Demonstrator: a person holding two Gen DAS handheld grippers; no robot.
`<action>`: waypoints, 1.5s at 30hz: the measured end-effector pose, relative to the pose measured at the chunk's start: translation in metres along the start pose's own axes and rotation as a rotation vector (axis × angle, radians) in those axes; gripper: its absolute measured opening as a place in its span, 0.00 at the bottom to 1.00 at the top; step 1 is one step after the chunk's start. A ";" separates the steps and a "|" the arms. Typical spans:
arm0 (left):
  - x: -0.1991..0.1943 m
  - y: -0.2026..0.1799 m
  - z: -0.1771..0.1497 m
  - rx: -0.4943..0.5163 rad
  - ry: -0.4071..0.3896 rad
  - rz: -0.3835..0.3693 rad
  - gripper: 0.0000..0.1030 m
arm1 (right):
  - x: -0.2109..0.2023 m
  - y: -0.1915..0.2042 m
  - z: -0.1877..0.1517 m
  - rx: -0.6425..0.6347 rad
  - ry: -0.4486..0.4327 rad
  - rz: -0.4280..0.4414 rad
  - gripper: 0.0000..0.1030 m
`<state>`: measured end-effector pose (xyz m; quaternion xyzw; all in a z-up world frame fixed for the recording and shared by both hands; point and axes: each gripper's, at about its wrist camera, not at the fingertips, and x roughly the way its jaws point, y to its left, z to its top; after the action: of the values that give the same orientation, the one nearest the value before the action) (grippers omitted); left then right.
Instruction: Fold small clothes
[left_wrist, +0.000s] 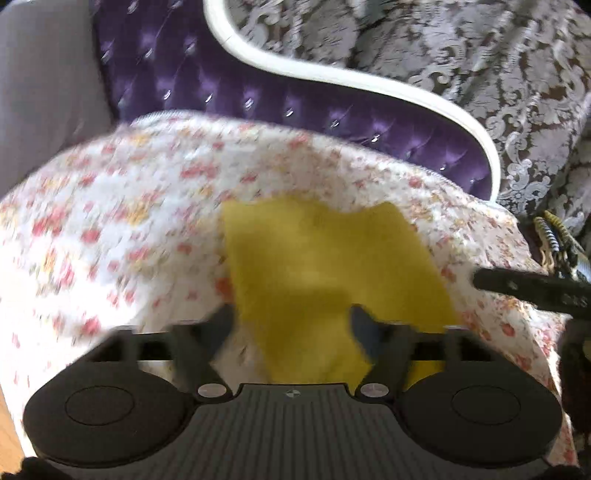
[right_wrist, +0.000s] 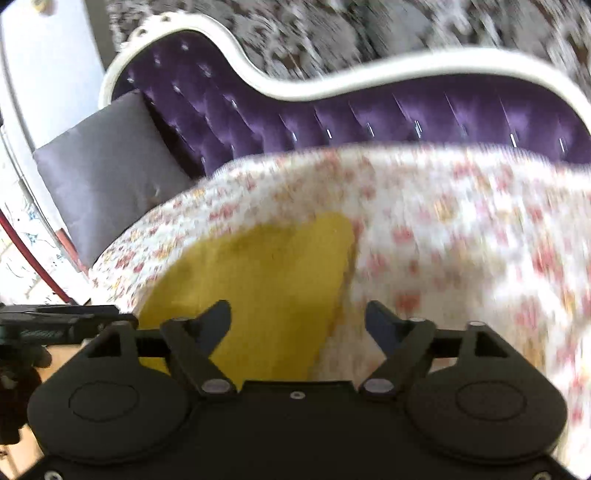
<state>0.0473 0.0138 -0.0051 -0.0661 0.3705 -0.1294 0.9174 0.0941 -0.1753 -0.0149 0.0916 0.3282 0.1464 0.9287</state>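
A small yellow garment (left_wrist: 332, 266) lies flat on a floral bedspread (left_wrist: 110, 240), folded into a rough rectangle. My left gripper (left_wrist: 291, 325) hovers over its near edge with its jaws wide apart and nothing gripped; the yellow cloth shows between the fingers. In the right wrist view the same yellow garment (right_wrist: 258, 280) lies left of centre on the floral bedspread (right_wrist: 461, 240). My right gripper (right_wrist: 299, 321) stands open above the garment's right edge, pads clear of the cloth. The right gripper's finger (left_wrist: 532, 288) pokes in at the left view's right side.
A purple tufted headboard (left_wrist: 258, 103) with a white curved frame (right_wrist: 332, 85) rises behind the bed. A grey cushion (right_wrist: 107, 177) leans at the left. Patterned grey curtain fabric (left_wrist: 480, 74) hangs behind. The left gripper's body (right_wrist: 55, 325) shows at the left edge.
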 end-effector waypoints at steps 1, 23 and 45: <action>0.006 -0.006 0.004 0.020 0.002 0.004 0.82 | 0.007 0.004 0.004 -0.030 -0.019 -0.014 0.88; 0.060 -0.010 -0.018 0.057 0.107 0.094 0.96 | 0.089 -0.024 0.004 0.030 0.101 -0.122 1.00; -0.041 -0.044 -0.026 -0.015 -0.056 0.074 0.94 | -0.037 0.029 -0.027 -0.002 -0.002 -0.105 1.00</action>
<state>-0.0080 -0.0172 0.0131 -0.0627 0.3478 -0.0906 0.9311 0.0430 -0.1583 -0.0062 0.0732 0.3317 0.0977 0.9355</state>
